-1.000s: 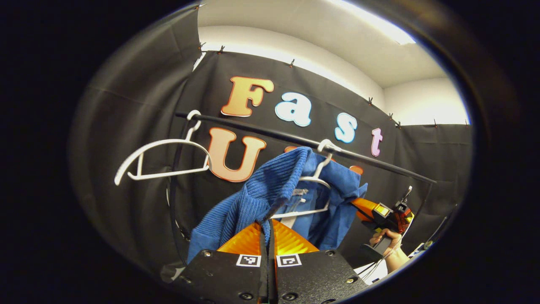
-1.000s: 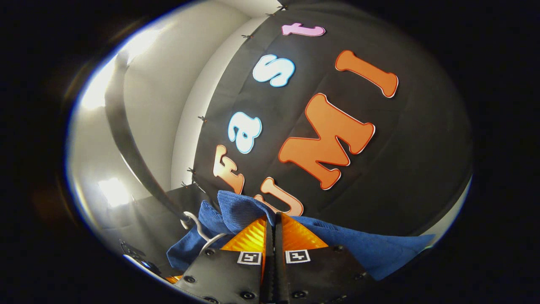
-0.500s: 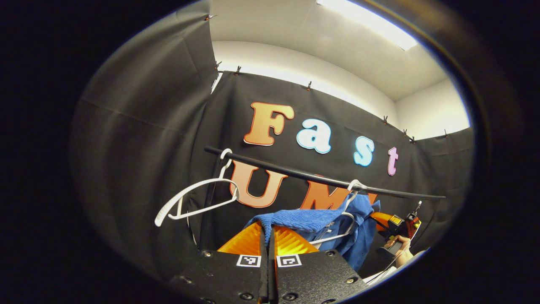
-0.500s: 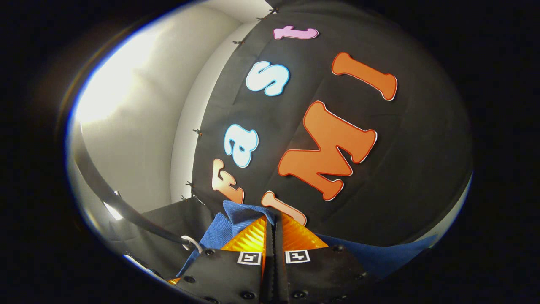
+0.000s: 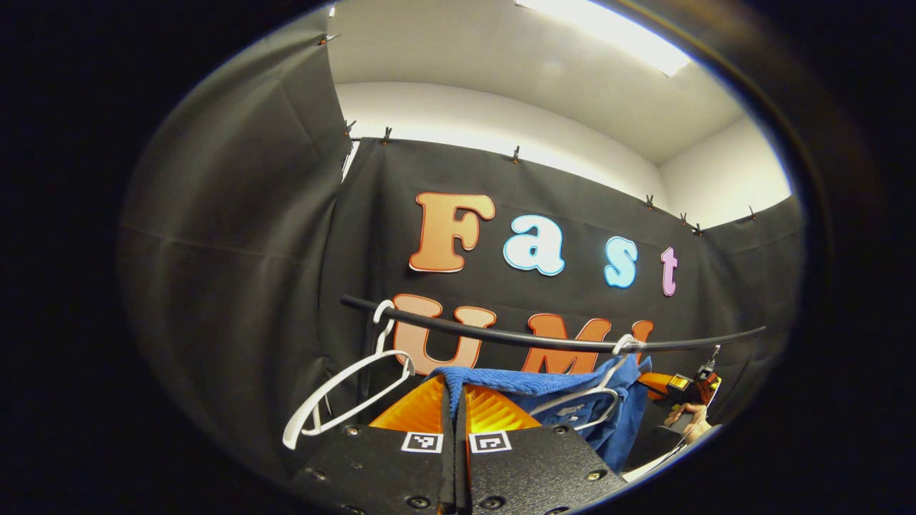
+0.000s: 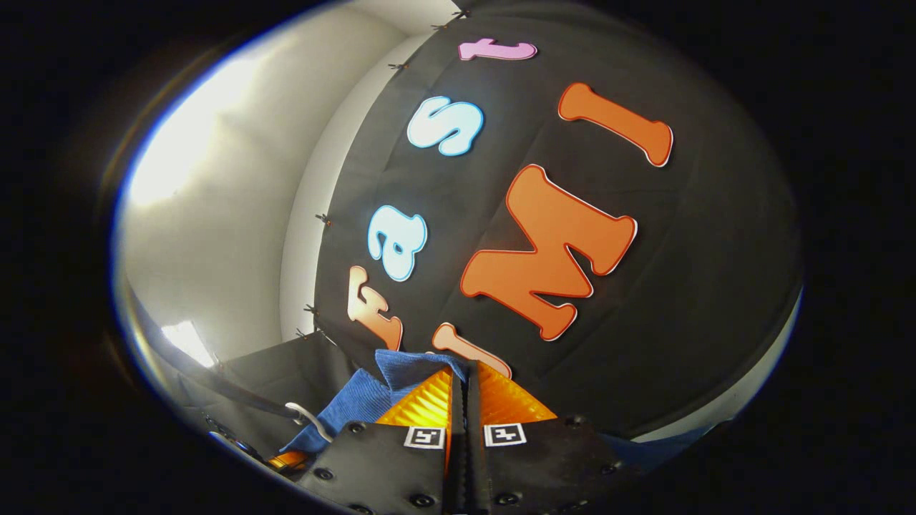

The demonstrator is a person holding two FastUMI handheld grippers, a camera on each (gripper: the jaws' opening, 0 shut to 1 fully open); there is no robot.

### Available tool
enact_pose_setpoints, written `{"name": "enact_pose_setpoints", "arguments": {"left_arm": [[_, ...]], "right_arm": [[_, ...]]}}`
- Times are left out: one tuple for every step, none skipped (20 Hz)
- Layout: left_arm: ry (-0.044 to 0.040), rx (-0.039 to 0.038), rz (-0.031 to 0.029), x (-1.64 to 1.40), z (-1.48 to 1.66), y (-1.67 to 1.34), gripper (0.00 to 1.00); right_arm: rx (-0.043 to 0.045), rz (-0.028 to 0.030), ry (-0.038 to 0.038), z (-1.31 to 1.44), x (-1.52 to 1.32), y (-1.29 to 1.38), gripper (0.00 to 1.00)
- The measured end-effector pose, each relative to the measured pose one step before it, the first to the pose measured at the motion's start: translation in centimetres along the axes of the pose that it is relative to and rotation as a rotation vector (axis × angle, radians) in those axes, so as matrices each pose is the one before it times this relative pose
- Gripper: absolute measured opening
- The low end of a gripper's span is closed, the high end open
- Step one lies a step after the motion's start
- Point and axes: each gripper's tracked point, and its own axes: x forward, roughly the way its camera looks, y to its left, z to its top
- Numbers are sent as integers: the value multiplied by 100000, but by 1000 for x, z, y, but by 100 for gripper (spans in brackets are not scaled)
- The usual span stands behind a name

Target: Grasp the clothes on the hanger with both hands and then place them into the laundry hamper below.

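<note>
A: Room? Landmark: rail.
B: Thin black rail (image 5: 544, 340) before draped cloth wall; bare white plastic hanger (image 5: 343, 393) hooked at its left end.
A: Garment?
B: Blue ribbed knit sweater (image 5: 515, 381) below the rail, on a second hanger; left gripper (image 5: 455, 400) and right gripper (image 6: 466, 383) each pinched tight on its fabric.

A cloth-walled booth (image 5: 236, 236) with a clothes rail (image 5: 501, 336).
</note>
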Motion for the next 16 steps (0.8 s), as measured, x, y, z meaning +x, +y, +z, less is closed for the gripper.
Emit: {"name": "enact_pose_setpoints", "arguments": {"left_arm": [[144,408,-539,945,110,390,2],[721,792,406,940,-75,497,0],[1496,1056,586,1044,-510,622,0],[1600,1623,888,868,-581,491,0],[1731,2238,1072,781,-615,542,0],[1924,2439,1750,829,-839,735,0],[1627,2610,1868,689,-860,582,0],[1742,2135,1366,633,-942,486,0],[2237,1412,735,537,-1053,55,0],[2368,813,436,426,-1186,30,0],[2066,376,233,258,-1309,179,2],[1454,-231,-167,-28,-1014,168,0],[982,-665,-434,30,-783,-6,0],[929,-759,-573,56,-607,-131,0],[448,-949,-503,94,-314,-132,0],[282,-1119,-367,-70,-289,-18,0]], "right_arm": [[407,-357,-348,206,327,-56,6],[359,-504,-347,55,764,-157,6],[-275,-987,315,-9,690,-227,6],[-1034,-1682,195,-15,735,-515,6],[73,-2195,767,-103,759,-586,6],[1092,-1397,980,-274,689,-432,6],[541,-1533,384,23,432,-413,7],[-1082,-2014,837,-233,390,-748,7],[-1780,-2691,1138,-589,442,-1031,6],[-1242,-2233,1398,-585,388,-998,6],[55,-1258,866,-323,-28,-556,6],[371,-604,-567,-41,175,-453,6],[-402,-683,-1246,111,222,-416,6],[-1427,-1246,125,-211,139,-616,6],[-1777,-1147,912,-430,-187,-569,6],[-1722,-1357,1342,-500,-61,-585,6]]}}
